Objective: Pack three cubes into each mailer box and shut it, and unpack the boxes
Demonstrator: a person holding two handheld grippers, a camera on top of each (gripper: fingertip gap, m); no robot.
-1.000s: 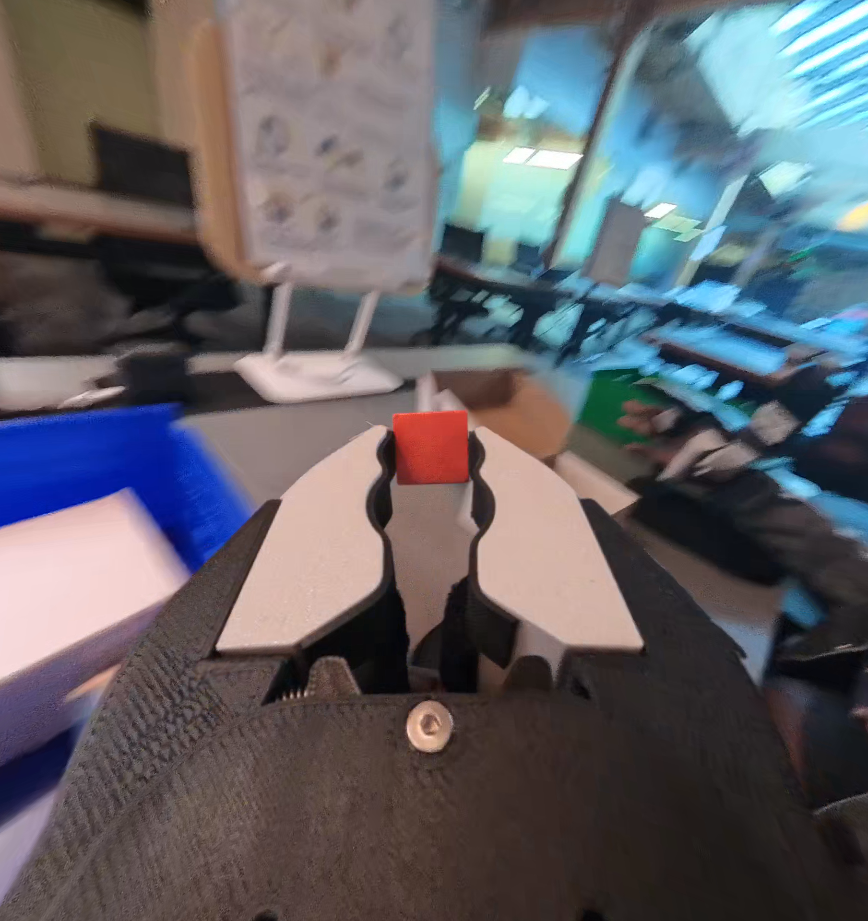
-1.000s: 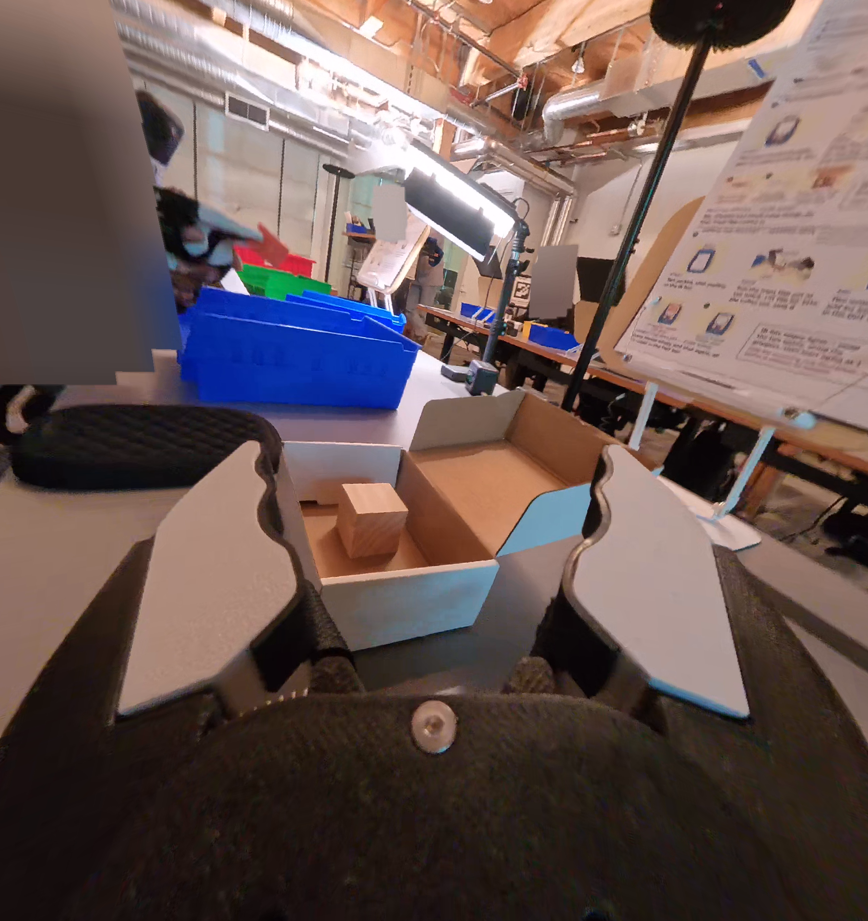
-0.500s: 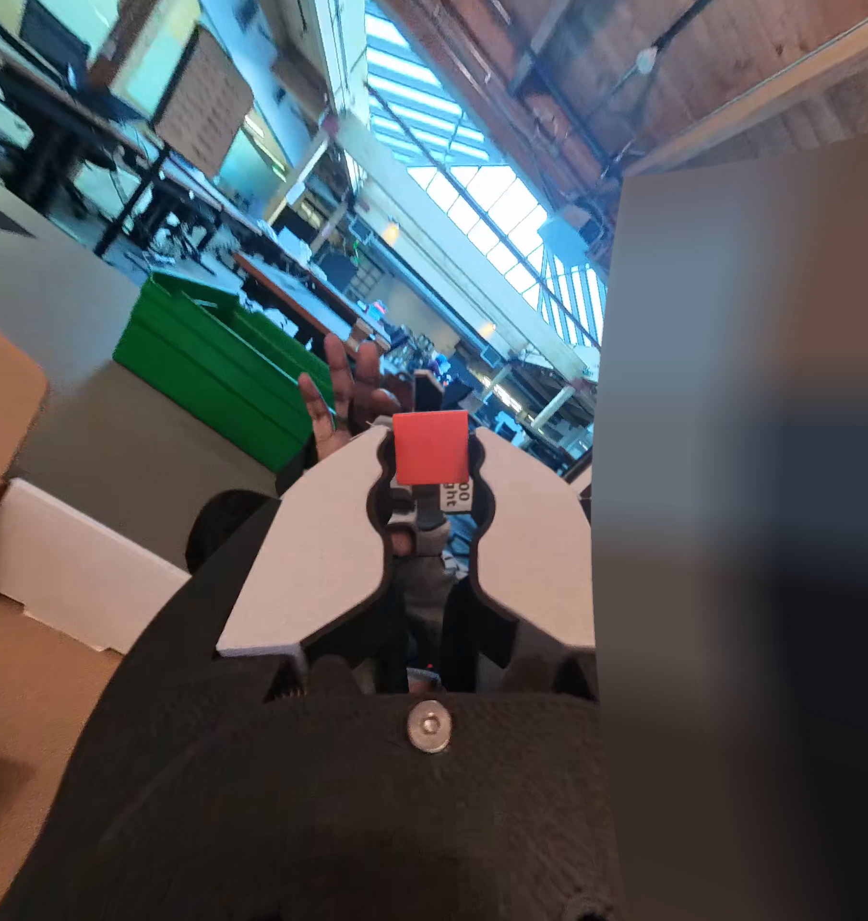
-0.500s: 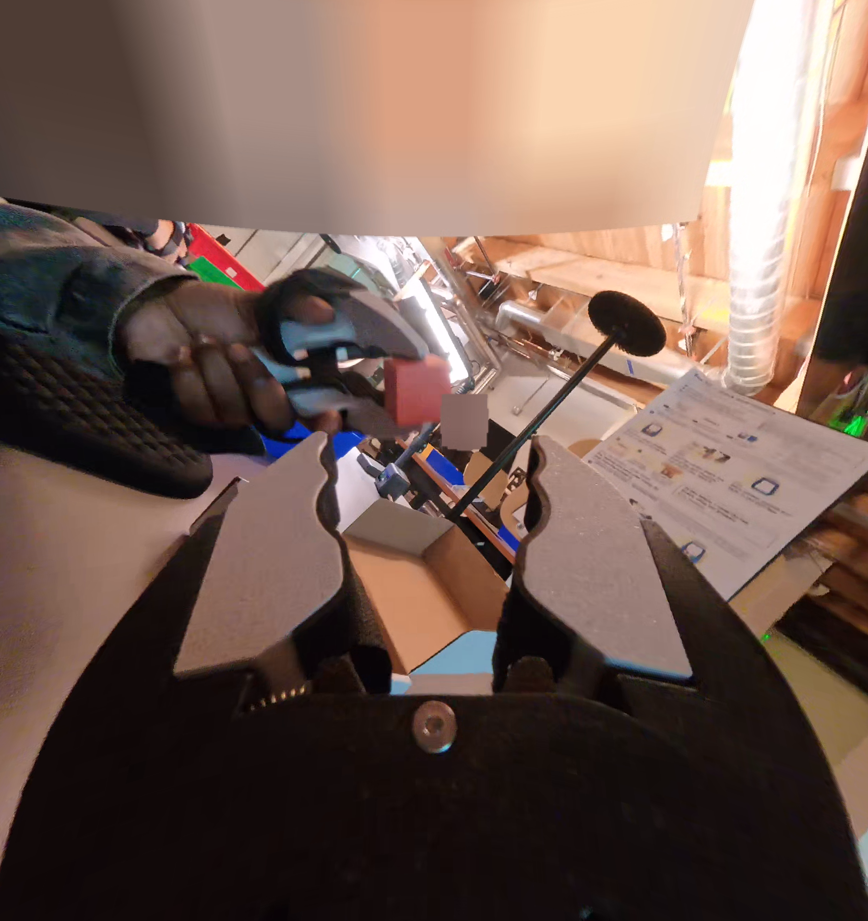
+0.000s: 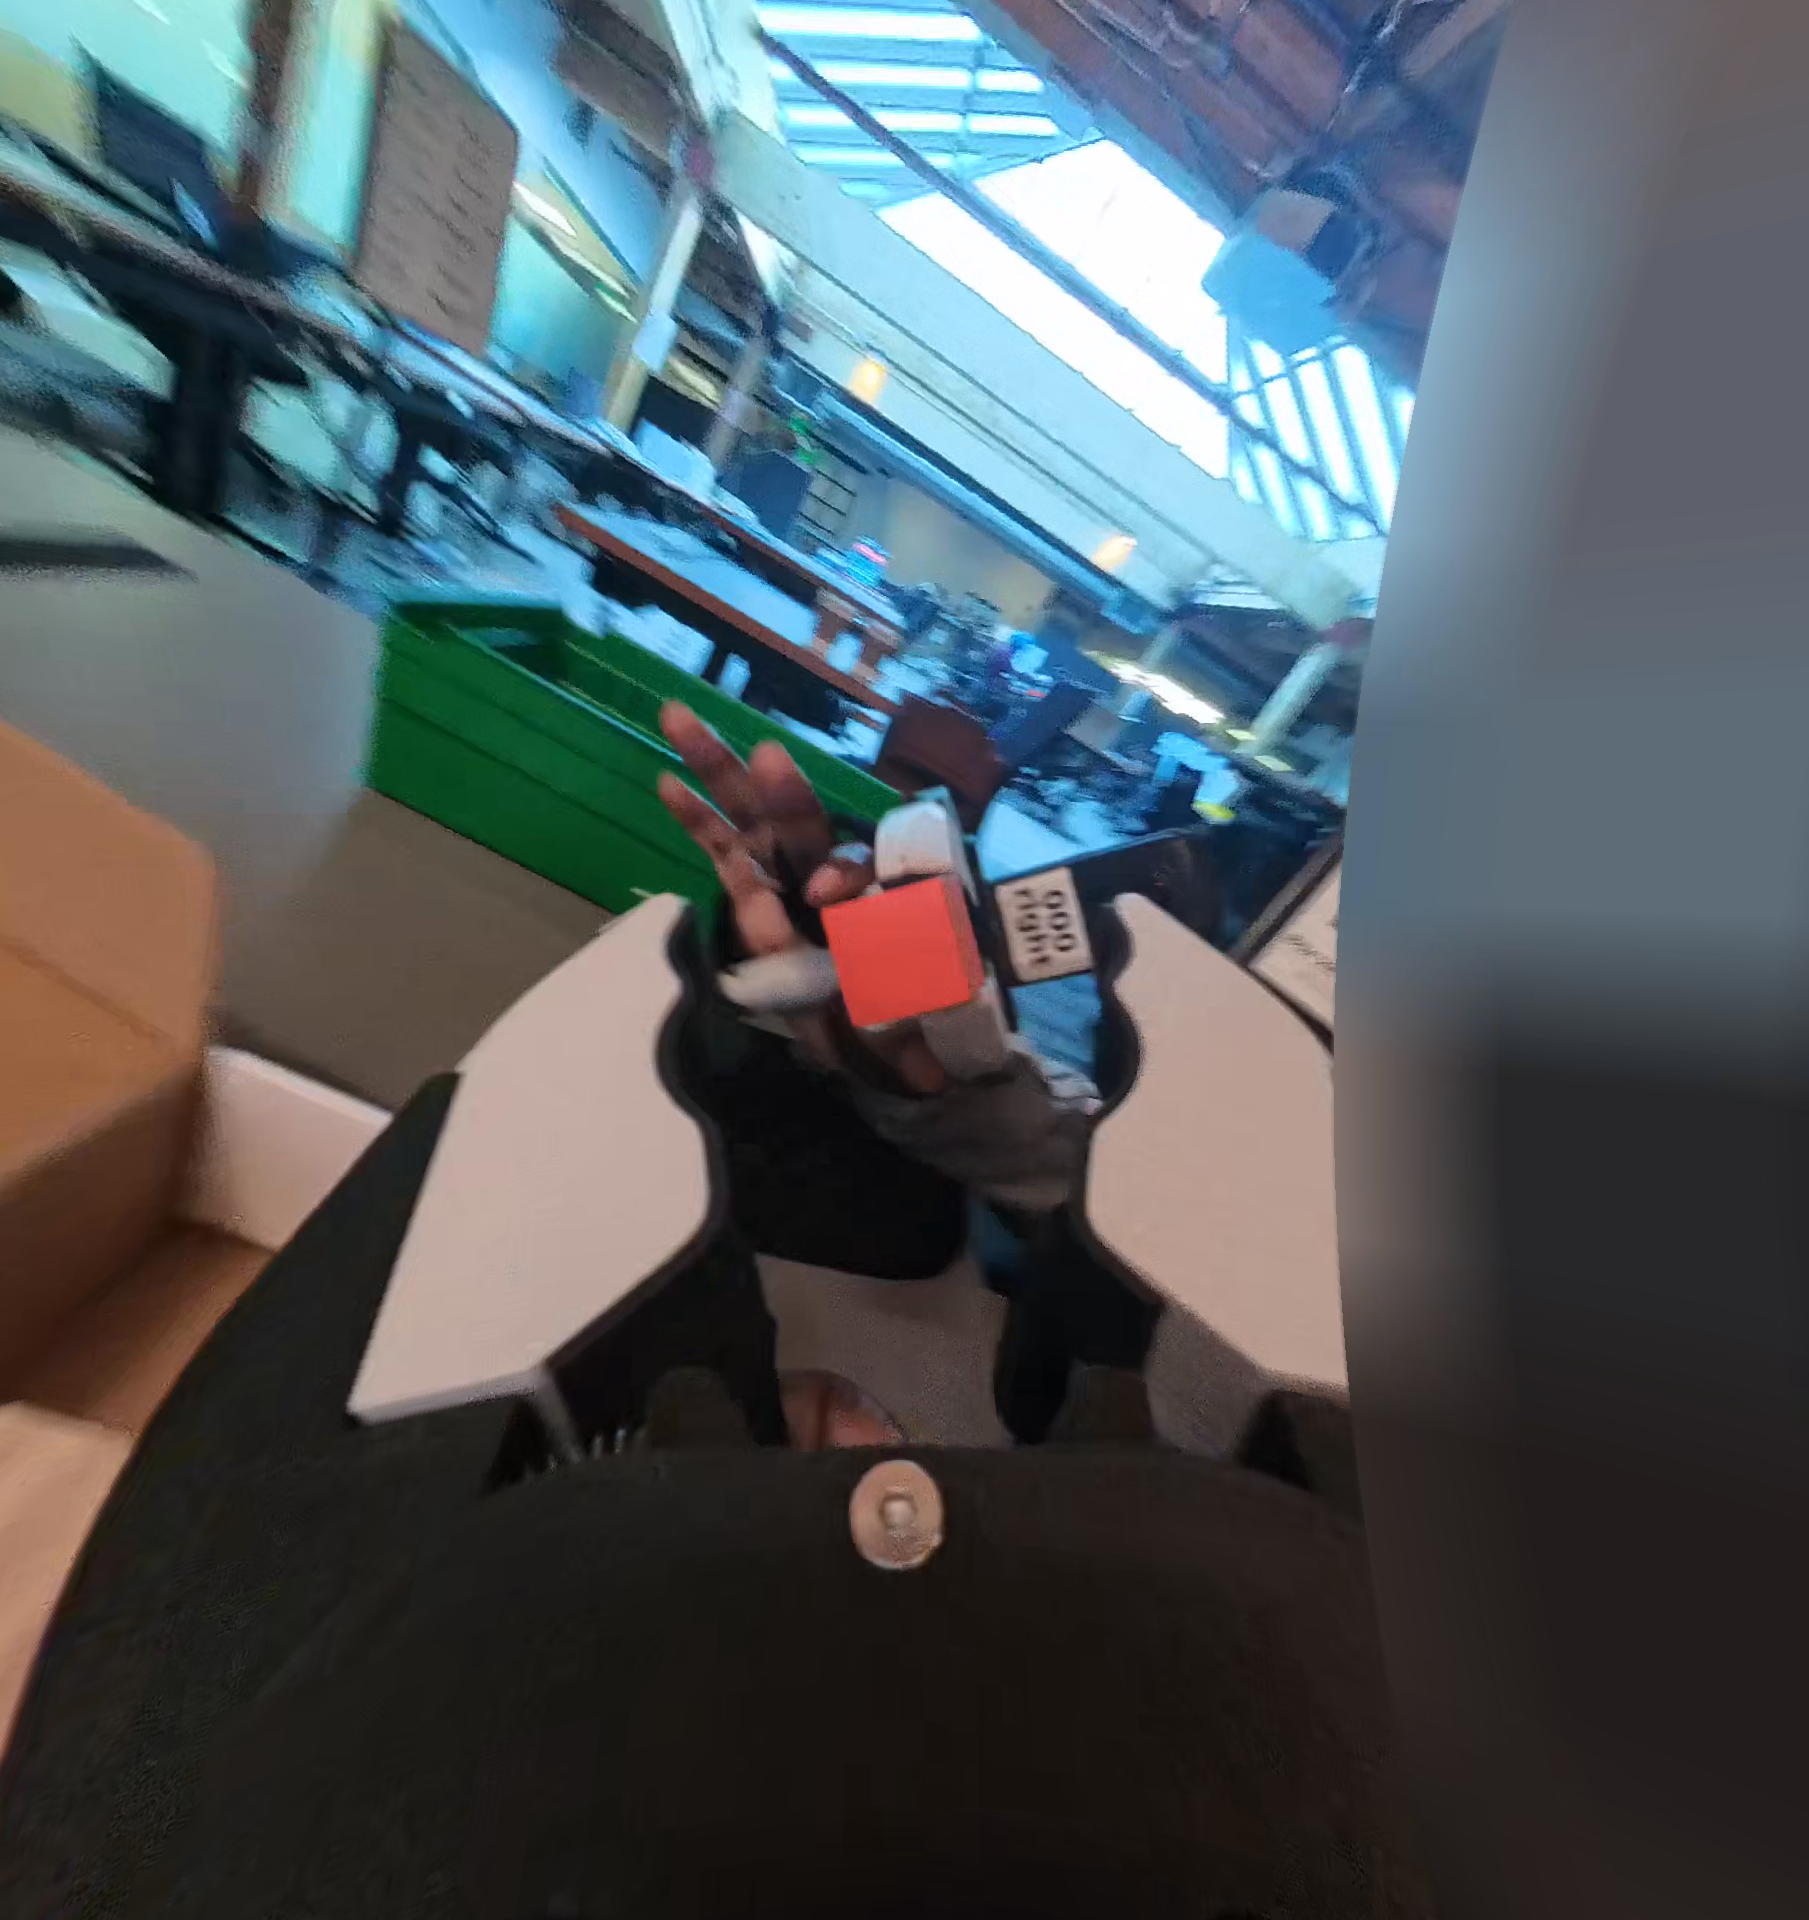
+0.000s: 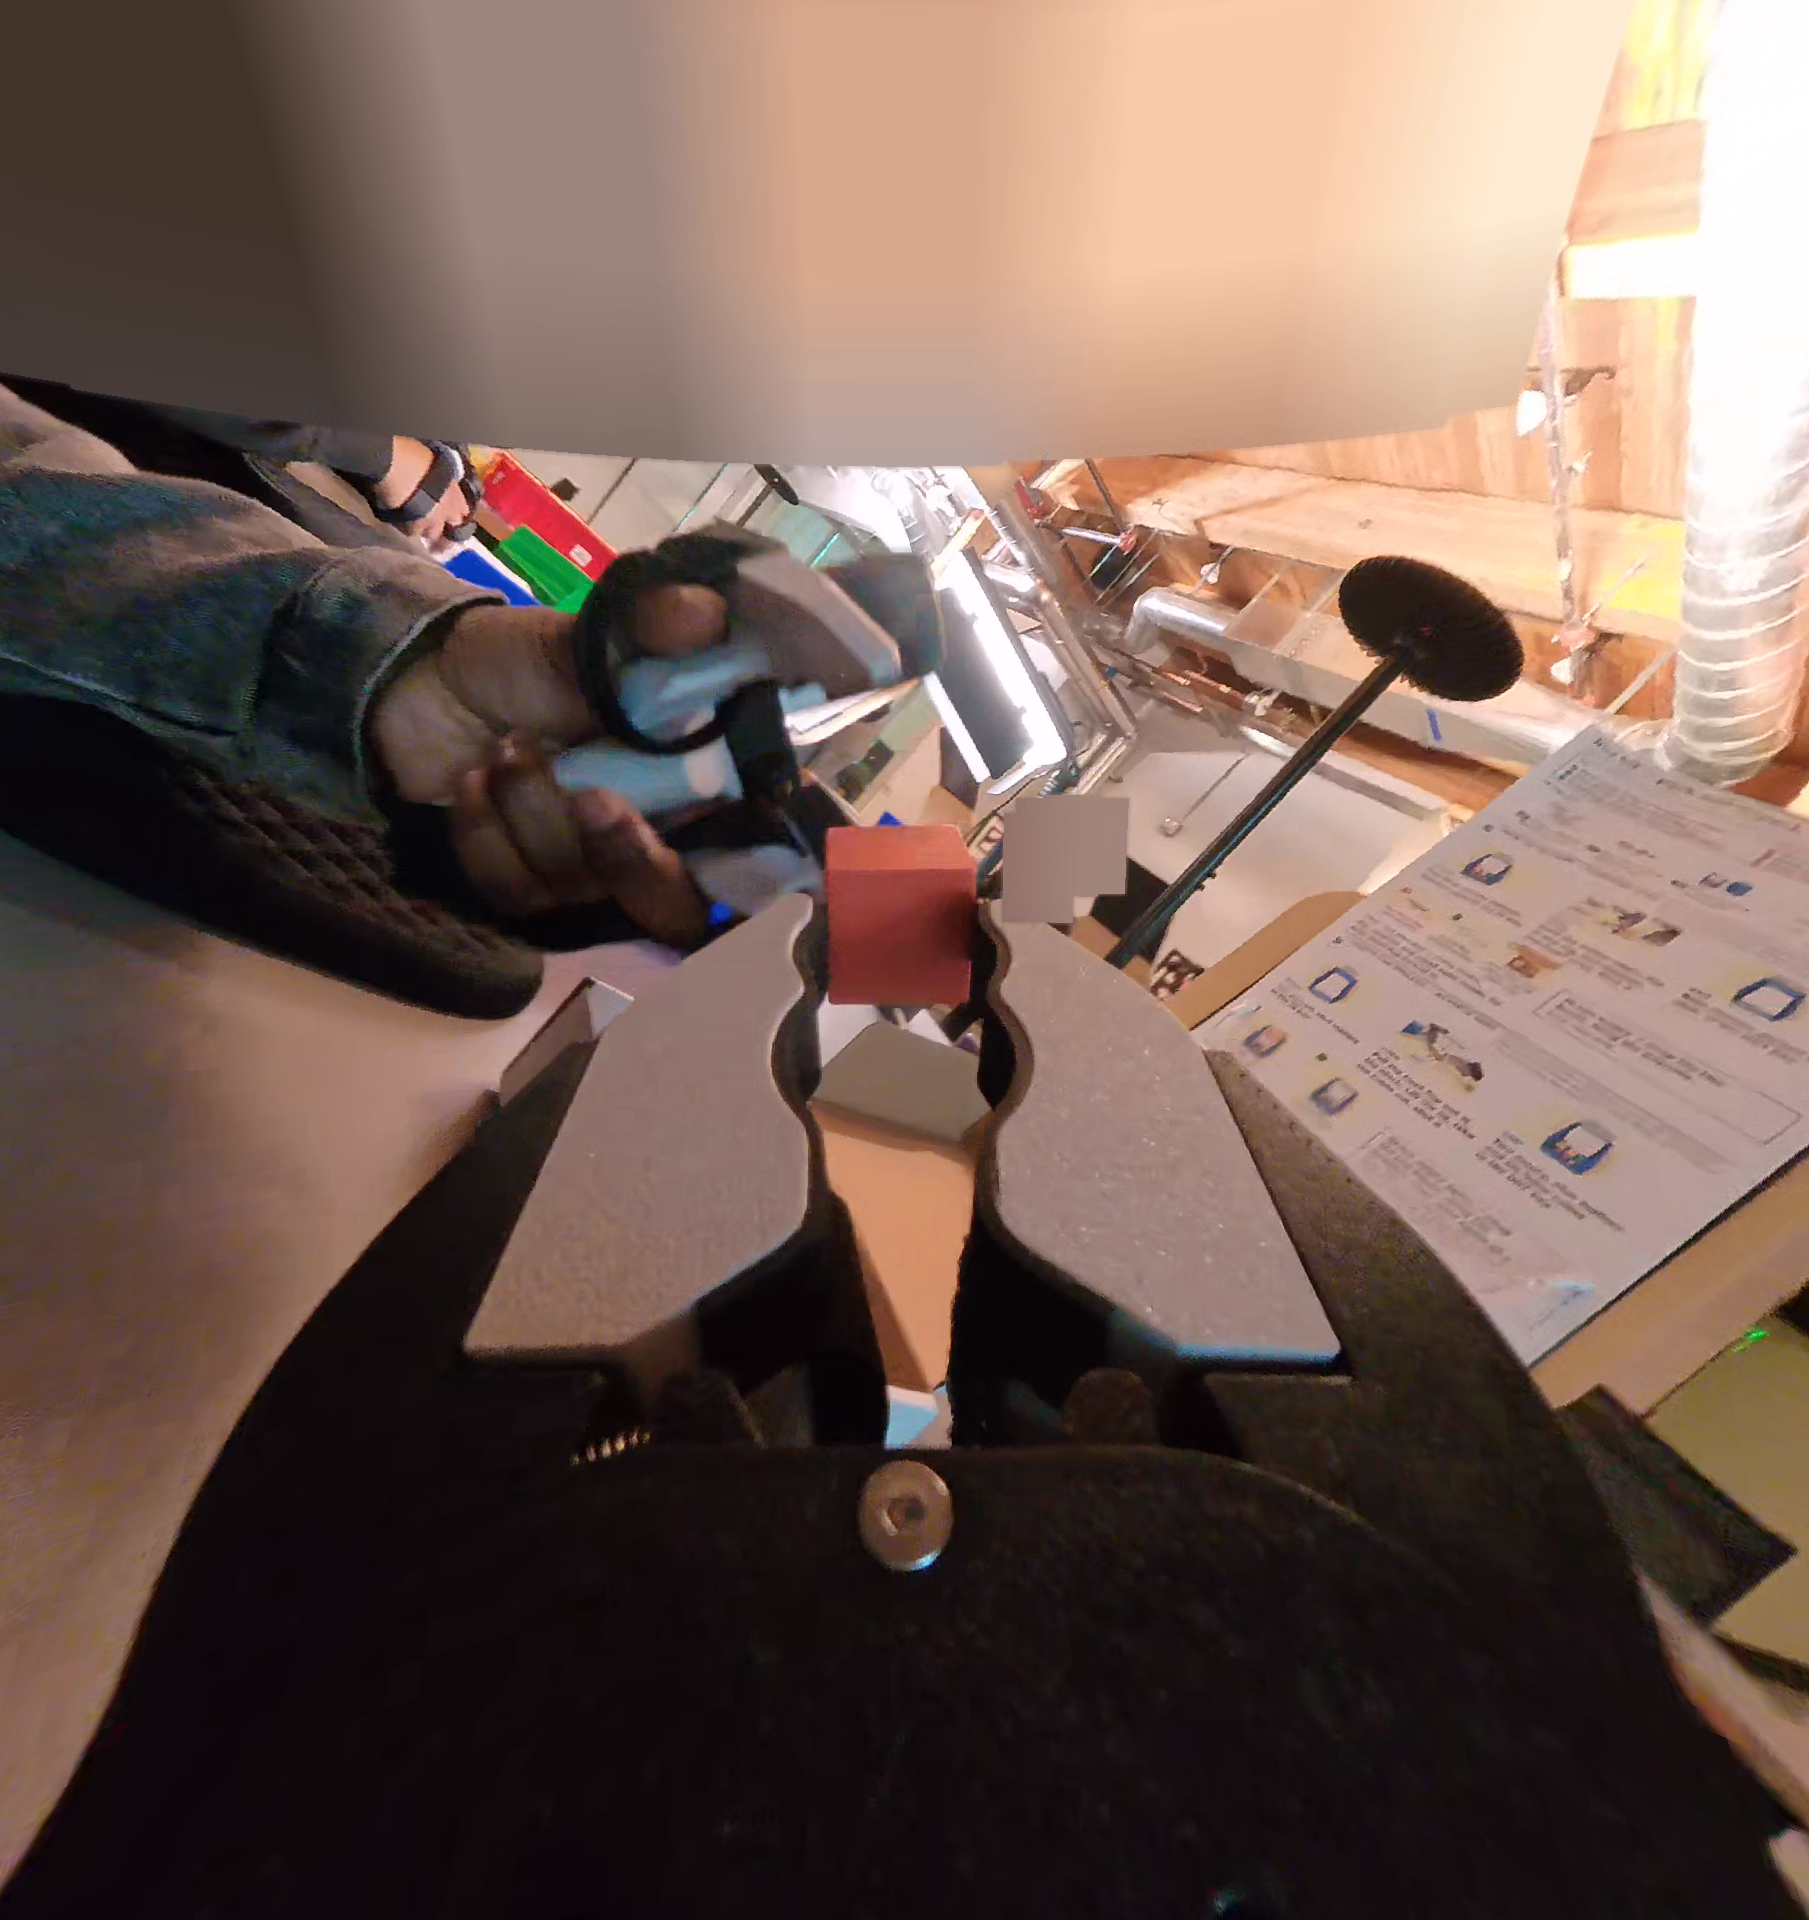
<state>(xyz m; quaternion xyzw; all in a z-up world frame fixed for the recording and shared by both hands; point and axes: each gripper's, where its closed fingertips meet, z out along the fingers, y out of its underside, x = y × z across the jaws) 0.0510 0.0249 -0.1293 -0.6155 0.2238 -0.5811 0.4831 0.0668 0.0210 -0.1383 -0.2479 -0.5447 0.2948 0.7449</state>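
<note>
Workshop beyond, green bin (image 5: 526,727), instruction sheet (image 6: 1502,1049)

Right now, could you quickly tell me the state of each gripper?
Left gripper: open, holding nothing; its fingers stand wide apart.
Right gripper: shut on the red cube, pinched between its fingertips.

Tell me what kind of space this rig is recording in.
Likely a large open workshop or lab with a loft-style ceiling: rows of long work tables, stacked green bins on the near table, exposed timber beams and silver ducting overhead, plus an instruction poster on a stand.
</note>
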